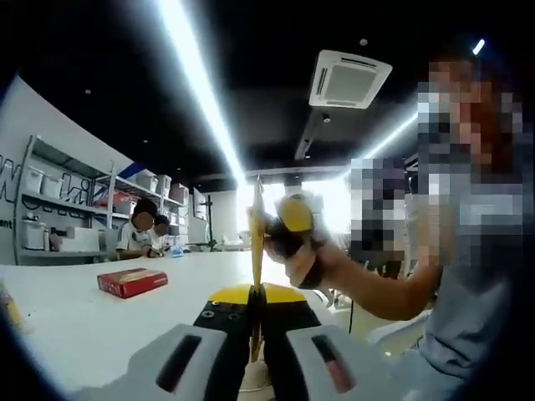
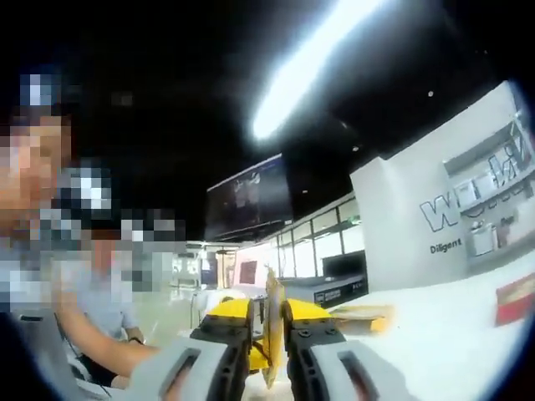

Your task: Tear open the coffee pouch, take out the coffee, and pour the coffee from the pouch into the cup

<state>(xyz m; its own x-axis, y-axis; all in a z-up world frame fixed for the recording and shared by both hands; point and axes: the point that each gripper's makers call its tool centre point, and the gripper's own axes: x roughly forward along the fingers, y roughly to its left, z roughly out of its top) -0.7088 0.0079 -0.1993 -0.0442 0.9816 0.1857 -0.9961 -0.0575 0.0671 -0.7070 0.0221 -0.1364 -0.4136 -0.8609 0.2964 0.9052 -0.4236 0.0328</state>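
Both my claws are clamped nearly shut on the thin coffee pouch (image 1: 257,242), which I see edge-on: my left gripper (image 1: 257,294) pinches it dead centre, and my right gripper (image 2: 268,316) has the same sliver at 6 o'clock, so any print on it is impossible to read. In the left gripper view the right gripper's yellow tip sits at about 3 o'clock of the pouch, half hidden by the hand (image 1: 313,263). The red box (image 1: 131,281) on the white table (image 1: 75,322) at 9 o'clock is too blurry to read, and the wall lettering (image 2: 476,196) at 3 o'clock in the right gripper view is cut off, with "Diligent" legible under it.
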